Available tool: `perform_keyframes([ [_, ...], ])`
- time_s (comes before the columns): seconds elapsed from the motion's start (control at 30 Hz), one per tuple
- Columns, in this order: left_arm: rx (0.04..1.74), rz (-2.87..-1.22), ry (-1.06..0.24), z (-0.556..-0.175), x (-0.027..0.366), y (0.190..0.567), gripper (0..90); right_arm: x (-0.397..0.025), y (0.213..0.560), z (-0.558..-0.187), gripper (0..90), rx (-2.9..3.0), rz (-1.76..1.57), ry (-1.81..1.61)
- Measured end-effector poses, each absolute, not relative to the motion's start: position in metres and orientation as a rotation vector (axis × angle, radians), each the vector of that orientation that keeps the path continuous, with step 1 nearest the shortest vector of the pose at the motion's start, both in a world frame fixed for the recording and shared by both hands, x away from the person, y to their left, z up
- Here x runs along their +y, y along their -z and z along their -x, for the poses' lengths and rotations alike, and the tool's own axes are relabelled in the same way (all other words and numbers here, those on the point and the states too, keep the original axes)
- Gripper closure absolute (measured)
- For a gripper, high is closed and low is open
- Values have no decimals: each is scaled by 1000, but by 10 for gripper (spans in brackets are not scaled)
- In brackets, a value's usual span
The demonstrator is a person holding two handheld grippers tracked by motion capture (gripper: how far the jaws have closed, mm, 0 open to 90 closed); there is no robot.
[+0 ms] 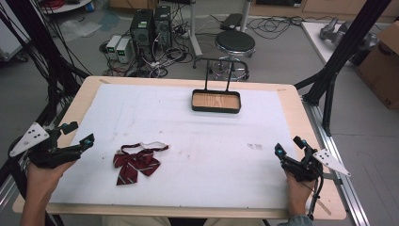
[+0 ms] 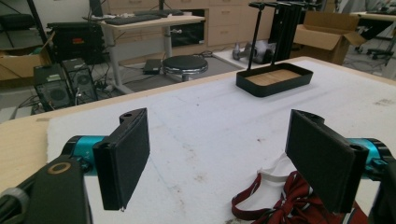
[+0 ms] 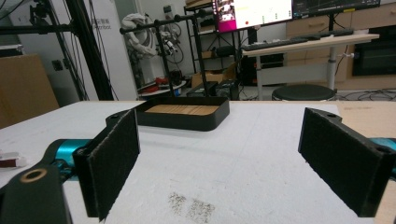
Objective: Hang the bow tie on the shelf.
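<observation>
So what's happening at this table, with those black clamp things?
A person sits at a white-covered table holding a two-jaw gripper in each hand. The left gripper and right gripper both hover open near the table's sides, gripping nothing. A dark red striped bow tie lies on the cover nearer the left gripper, untouched. A black tray with a wooden floor and a tall handle sits at the far edge. Nothing is being handled yet.
</observation>
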State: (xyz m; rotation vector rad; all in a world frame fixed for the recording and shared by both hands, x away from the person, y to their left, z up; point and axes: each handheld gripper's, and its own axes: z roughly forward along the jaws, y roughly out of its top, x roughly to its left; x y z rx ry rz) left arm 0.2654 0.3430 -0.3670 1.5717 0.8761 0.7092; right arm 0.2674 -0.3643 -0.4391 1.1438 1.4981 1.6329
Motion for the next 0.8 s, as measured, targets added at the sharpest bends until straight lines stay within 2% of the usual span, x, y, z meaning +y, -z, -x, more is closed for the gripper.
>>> perform_keyframes([
  [0.43, 825, -1552, -708, -266, 335, 373, 222, -364, 439, -267, 118, 1505, -1144, -1641],
  [0.8, 789, -1583, -652, -271, 321, 385, 227, -363, 439, -268, 118, 1513, -1143, -1636],
])
